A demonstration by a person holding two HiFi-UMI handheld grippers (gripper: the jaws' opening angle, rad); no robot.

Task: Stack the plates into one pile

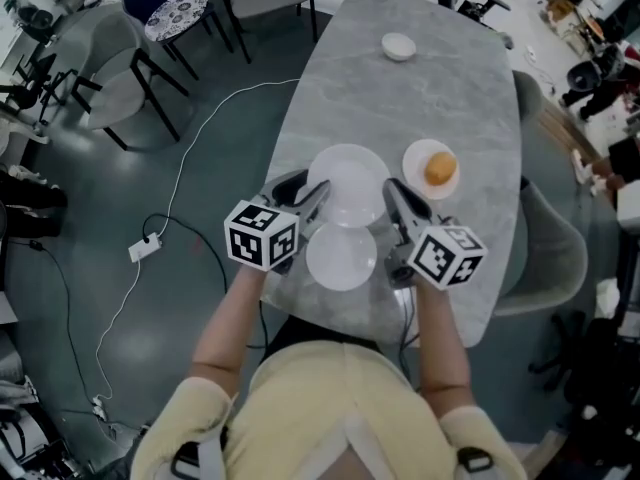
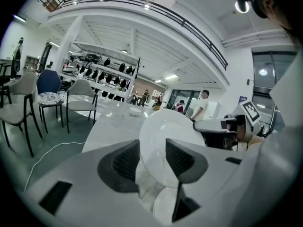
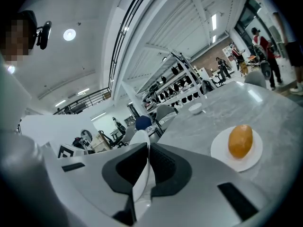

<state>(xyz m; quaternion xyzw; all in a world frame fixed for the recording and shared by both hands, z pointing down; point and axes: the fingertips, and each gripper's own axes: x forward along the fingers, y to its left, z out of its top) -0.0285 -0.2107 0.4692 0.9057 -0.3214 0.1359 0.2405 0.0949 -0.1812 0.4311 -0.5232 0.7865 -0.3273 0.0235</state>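
The right gripper (image 1: 396,198) is clamped shut on the 3 o'clock rim of the large round white ceramic plate (image 1: 350,186) (its own view shows the rim edge-on, a thin white strip pinched between the dark pads). The left gripper (image 1: 314,198) stands wide apart around the 9 o'clock rim, its pads not pressing. The plate is plain, glossy and bare, over the near end of the grey marble-patterned table (image 1: 430,88), with a smaller round white plate (image 1: 341,258) at its 6 o'clock and a small white plate (image 1: 412,163) bearing an orange-brown bun (image 1: 439,170) at its 2 o'clock.
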